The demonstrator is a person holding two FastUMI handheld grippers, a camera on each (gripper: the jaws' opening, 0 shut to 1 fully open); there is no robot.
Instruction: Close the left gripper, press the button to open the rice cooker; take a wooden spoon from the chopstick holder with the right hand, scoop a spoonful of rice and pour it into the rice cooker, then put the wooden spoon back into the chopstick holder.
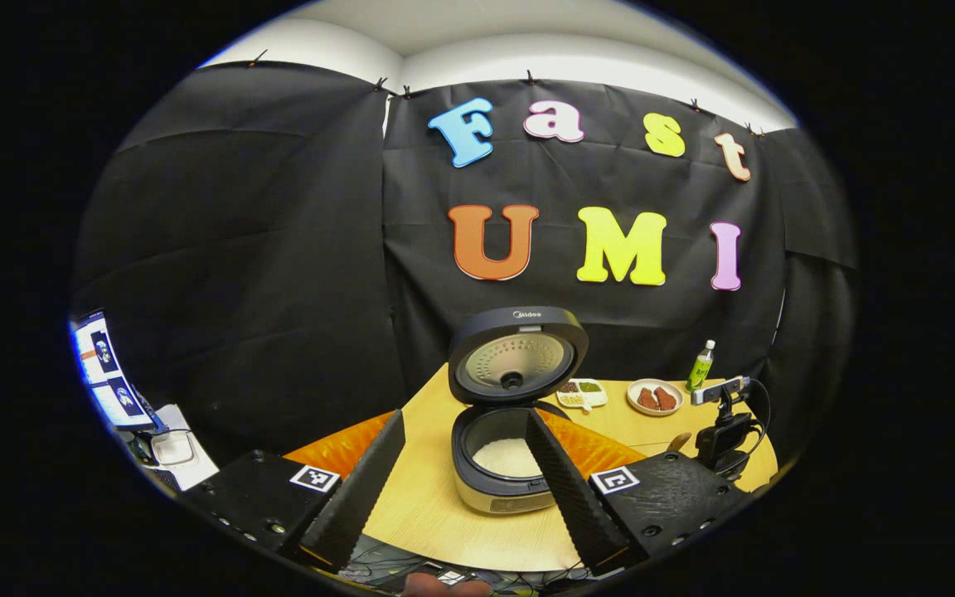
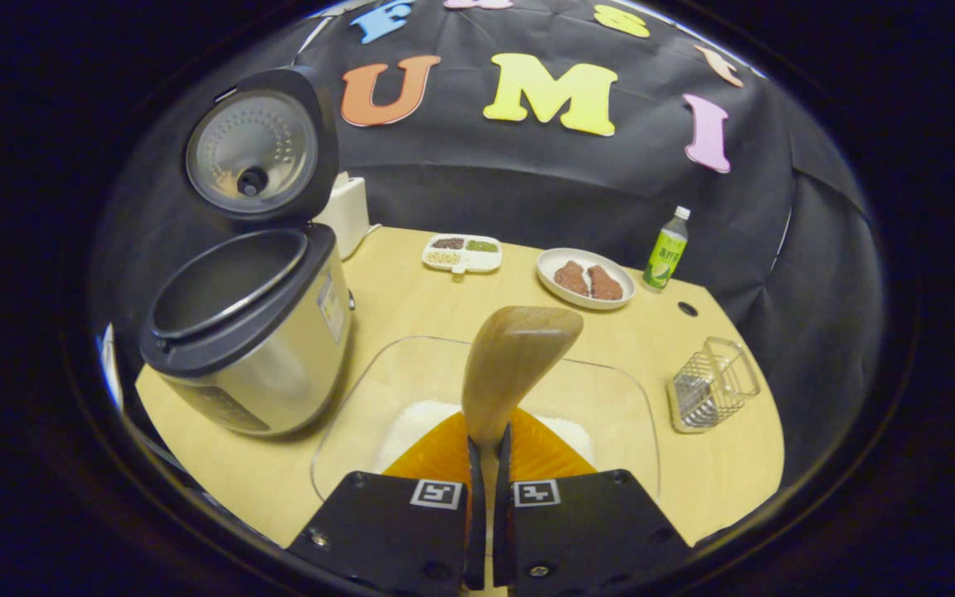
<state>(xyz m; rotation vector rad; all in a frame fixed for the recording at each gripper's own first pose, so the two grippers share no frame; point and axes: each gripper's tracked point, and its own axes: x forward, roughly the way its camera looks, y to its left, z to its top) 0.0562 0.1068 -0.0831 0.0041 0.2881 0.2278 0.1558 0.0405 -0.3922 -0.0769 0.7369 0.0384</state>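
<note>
The right tongs (image 2: pixel 486 497) are clenched on the smooth wooden spoon (image 2: pixel 511 365), held up over a clear glass tray (image 2: pixel 411 365) of white rice (image 2: pixel 411 423). The round metal rice cooker (image 2: pixel 254 332) stands open at the left on the pale wood desk (image 2: pixel 411 290). The left tongs (image 1: pixel 465 489) hang released, their ridged fingers (image 1: pixel 353 489) hiding part of the cooker. A wire chopstick holder (image 2: pixel 714 385) sits at the right.
</note>
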